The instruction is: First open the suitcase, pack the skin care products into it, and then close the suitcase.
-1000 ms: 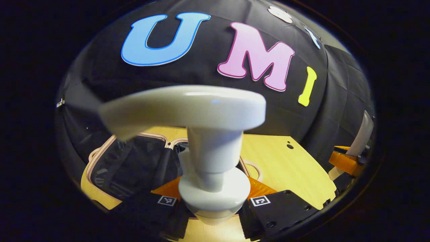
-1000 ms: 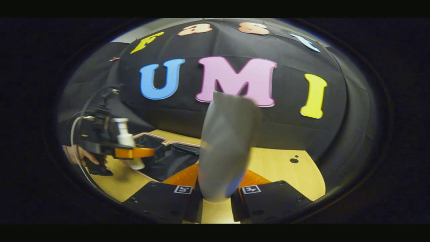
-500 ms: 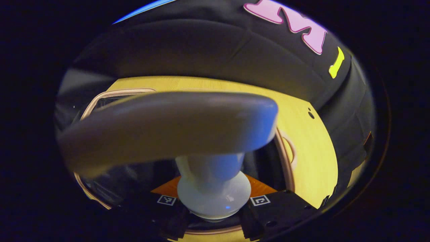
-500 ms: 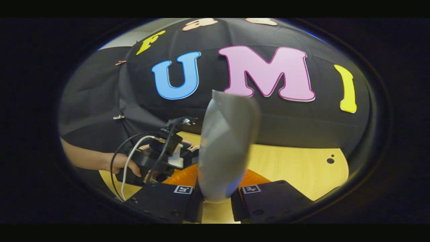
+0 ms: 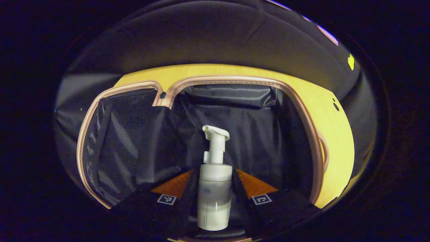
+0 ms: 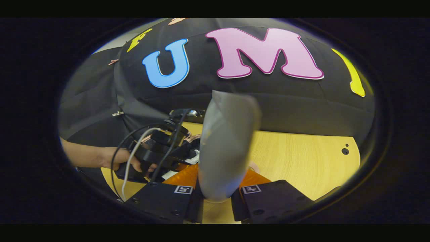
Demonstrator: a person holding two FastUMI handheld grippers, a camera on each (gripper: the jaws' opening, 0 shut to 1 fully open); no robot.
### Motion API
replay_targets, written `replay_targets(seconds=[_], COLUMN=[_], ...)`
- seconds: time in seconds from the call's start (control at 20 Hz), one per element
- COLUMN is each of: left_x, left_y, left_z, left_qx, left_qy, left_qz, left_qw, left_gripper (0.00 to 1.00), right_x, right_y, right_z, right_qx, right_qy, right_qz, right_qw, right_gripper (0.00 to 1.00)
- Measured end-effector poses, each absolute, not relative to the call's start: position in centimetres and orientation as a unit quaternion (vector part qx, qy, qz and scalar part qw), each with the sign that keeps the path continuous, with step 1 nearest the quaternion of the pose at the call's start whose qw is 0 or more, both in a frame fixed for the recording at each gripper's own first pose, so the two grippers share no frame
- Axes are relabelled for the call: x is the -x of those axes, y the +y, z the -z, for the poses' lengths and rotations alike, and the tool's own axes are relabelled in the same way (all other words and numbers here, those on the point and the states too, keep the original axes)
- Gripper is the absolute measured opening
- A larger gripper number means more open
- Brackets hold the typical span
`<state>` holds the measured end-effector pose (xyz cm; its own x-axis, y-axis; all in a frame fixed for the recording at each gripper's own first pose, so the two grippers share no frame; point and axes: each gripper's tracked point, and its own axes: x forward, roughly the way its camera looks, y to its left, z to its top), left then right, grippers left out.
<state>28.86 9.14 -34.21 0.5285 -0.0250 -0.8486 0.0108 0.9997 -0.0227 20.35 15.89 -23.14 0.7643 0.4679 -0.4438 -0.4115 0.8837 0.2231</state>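
Observation:
The suitcase lies open on the wooden table, its dark lining showing inside a pale pink rim. A white pump bottle rests inside it on the lining, pump end pointing away from me. My left gripper hovers over the case, open, one finger on either side of the bottle. My right gripper is shut on a grey tube that sticks up between its fingers. In the right gripper view, a hand holds the left gripper low over the case.
The light wooden table stretches to the right of the suitcase, with small holes near its far right corner. A mesh pocket lines the left half of the case. Black cloth walls close off the table behind.
The left gripper tilted down into the suitcase and let the pump bottle go; it now lies farther off on the lining. The right gripper with the tube came closer to the case.

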Motion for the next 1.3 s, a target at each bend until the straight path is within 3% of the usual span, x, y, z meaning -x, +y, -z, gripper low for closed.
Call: replay_targets(seconds=[0.2,0.4,0.7,0.75,0.8,0.95,1.0,1.05,1.1,1.15,1.2,1.25,1.3], left_x=[-26.9,-20.0,-9.5,-8.0,-6.9,-4.1,-3.4,-2.6,-1.9,-1.4,-0.8,-0.2,0.0], left_y=[11.9,15.0,17.1,18.1,18.7,21.1,22.1,23.9,24.8,25.1,25.1,25.3,25.5], left_z=[25.6,19.0,14.5,13.8,13.2,12.3,11.9,11.6,11.3,11.0,11.2,11.6,11.8], left_qx=[0.047,0.01,0.085,0.09,0.093,0.084,0.076,0.057,0.043,0.032,0.021,0.016,0.019], left_qy=[0.36,0.265,0.234,0.223,0.22,0.215,0.211,0.2,0.194,0.191,0.195,0.203,0.203], left_qz=[-0.013,-0.058,-0.061,-0.07,-0.074,-0.09,-0.104,-0.128,-0.138,-0.141,-0.142,-0.143,-0.149], left_qw=[0.932,0.963,0.967,0.968,0.968,0.969,0.969,0.97,0.97,0.971,0.97,0.968,0.968], left_gripper=[0.69,0.73,0.72,0.73,0.72,0.73,0.73,0.73,0.73,0.73,0.73,0.73,0.73], right_x=[-20.6,-21.5,-21.3,-21.1,-21.0,-20.6,-20.4,-20.3,-20.6,-20.6,-20.2,-20.1,-20.8], right_y=[18.0,20.9,23.9,24.3,24.5,25.1,25.3,25.5,25.4,25.2,25.0,24.9,24.9], right_z=[23.8,25.5,32.2,33.1,34.3,36.7,37.3,37.7,38.0,38.4,38.9,39.1,38.5], right_qx=[-0.046,-0.042,-0.019,-0.021,-0.014,0.019,0.028,0.036,0.048,0.052,0.045,0.029,0.02], right_qy=[0.262,0.284,0.396,0.416,0.438,0.472,0.479,0.483,0.482,0.484,0.497,0.508,0.499], right_qz=[-0.226,-0.206,-0.179,-0.173,-0.164,-0.152,-0.148,-0.144,-0.138,-0.132,-0.114,-0.097,-0.086], right_qw=[0.937,0.935,0.901,0.893,0.884,0.868,0.865,0.863,0.864,0.864,0.859,0.856,0.862], right_gripper=[0.38,0.37,0.38,0.33,0.37,0.38,0.31,0.38,0.39,0.31,0.31,0.41,0.45])
